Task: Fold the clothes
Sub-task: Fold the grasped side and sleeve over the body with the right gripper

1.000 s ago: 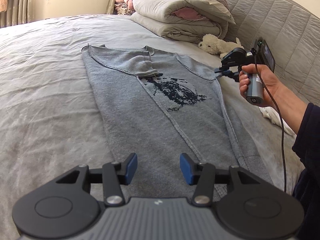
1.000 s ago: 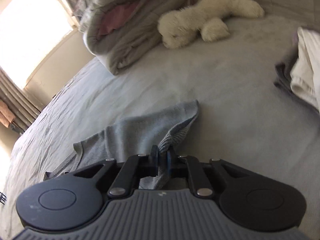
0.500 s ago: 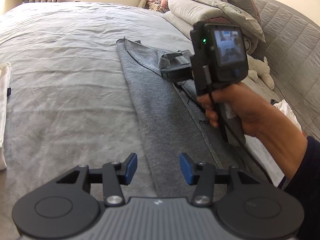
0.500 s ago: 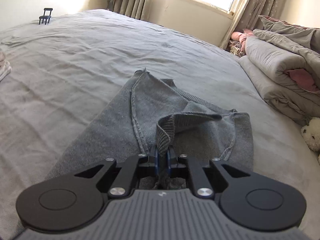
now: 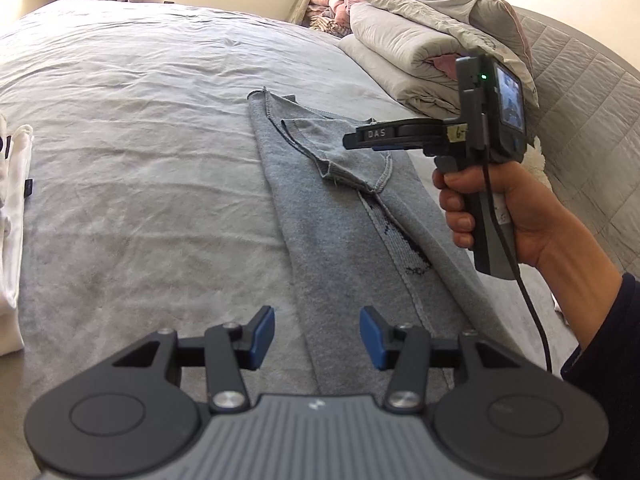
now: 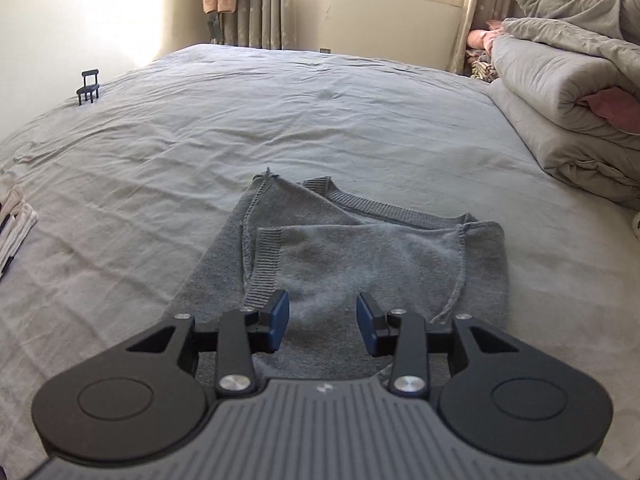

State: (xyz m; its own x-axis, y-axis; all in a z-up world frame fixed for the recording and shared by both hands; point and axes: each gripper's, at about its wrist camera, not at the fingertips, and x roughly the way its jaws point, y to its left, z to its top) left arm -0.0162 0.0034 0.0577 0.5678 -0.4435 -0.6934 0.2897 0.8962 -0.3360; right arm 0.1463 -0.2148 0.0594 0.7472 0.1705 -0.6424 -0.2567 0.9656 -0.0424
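Grey sweater (image 5: 340, 240) lies lengthwise on the bed (image 5: 140, 140), both sides folded inward so that it forms a narrow strip; this placement presumably prepares it for a fold along its length. A sleeve (image 6: 360, 256) rests across the upper chest, cuff toward the left in the right wrist view. The right gripper (image 6: 322, 322) hovers just above that sleeve; its jaws have just been opening and now stand apart with nothing pinched between them, consistent with a release of the sleeve onto the body. In the left wrist view the same right gripper (image 5: 352, 140) is held level by a hand (image 5: 500, 208) over the collar end. The left gripper (image 5: 317, 336) hangs over the hem end, jaws apart and empty, likely waiting to take the hem.

No containers appear. White folded cloth (image 5: 12, 220) lies at the bed's left edge, well apart from the sweater; a rolled duvet (image 6: 560, 120) sits at the head of the bed.
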